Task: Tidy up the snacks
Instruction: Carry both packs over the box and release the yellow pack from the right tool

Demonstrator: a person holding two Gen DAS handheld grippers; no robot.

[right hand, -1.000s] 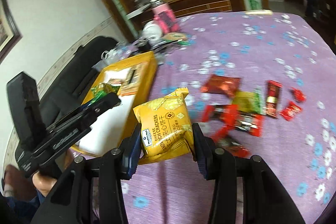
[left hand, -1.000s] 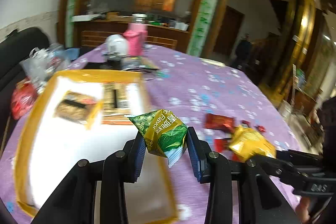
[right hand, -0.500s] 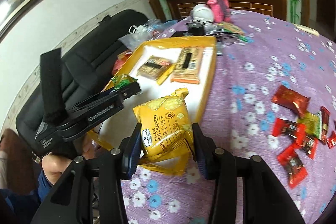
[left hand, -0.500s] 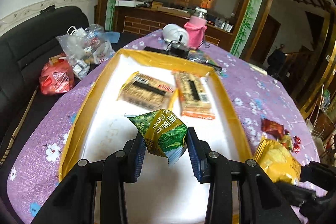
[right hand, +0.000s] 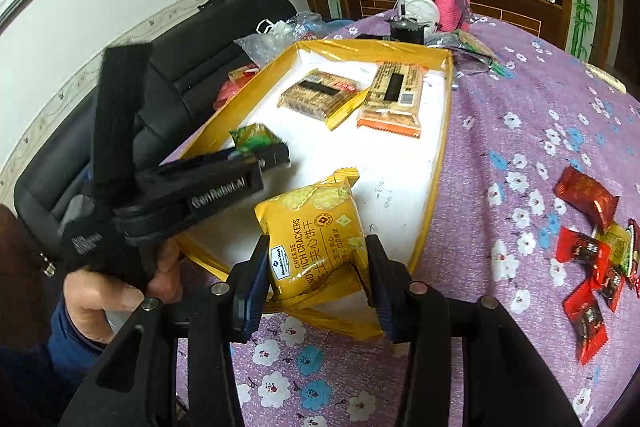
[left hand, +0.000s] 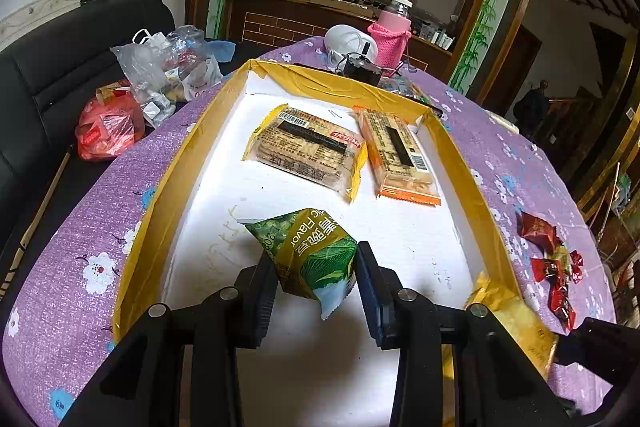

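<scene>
My left gripper is shut on a green snack packet and holds it over the near half of the white tray with yellow walls. Two cracker packs lie at the tray's far end: a yellow-edged one and an orange-edged one. In the right wrist view my right gripper is shut on a yellow cheese sandwich cracker packet, above the tray's near right corner. The left gripper with the green packet shows over the tray's left side, held by a person's hand.
Several small red candies lie on the purple flowered tablecloth right of the tray. Behind the tray stand a pink bottle, a white round object and a black item. Plastic bags rest on a black sofa at the left.
Both grippers swung left from the candy pile to over the tray and dropped a little, each keeping its packet. Over the last half second they crept further over the tray.
</scene>
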